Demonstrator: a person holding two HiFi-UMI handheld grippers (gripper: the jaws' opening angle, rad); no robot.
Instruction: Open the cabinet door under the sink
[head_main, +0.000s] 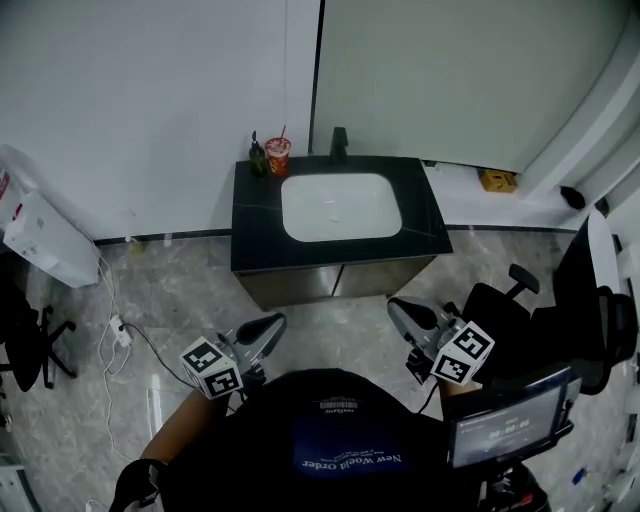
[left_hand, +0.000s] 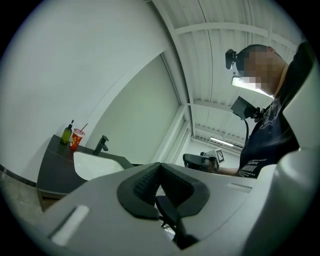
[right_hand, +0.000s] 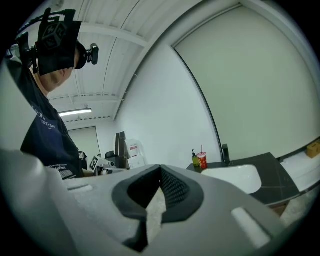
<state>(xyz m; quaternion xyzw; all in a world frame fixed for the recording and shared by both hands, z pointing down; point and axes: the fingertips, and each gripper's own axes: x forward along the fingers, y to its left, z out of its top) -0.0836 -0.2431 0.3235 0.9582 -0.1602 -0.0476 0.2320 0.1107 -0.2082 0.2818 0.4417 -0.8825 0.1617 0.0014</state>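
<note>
Both pairs of jaws are pressed together, nothing pinched. The left gripper (head_main: 265, 327) and the right gripper (head_main: 403, 311) sit low in the frame, pointing up it and well apart from the cabinet. Its two cabinet doors (head_main: 292, 285) are shut, at upper centre beneath the dark tabletop (head_main: 256, 222). Set into that is one white sink (head_main: 340, 207). Along its back stand one faucet (head_main: 339, 142), one green bottle (head_main: 258, 158) and one red cup (head_main: 277, 156) with a straw in it.

Office-type room: swivel chair (head_main: 505, 300), monitor (head_main: 505, 425), sink unit (head_main: 340, 208).
</note>
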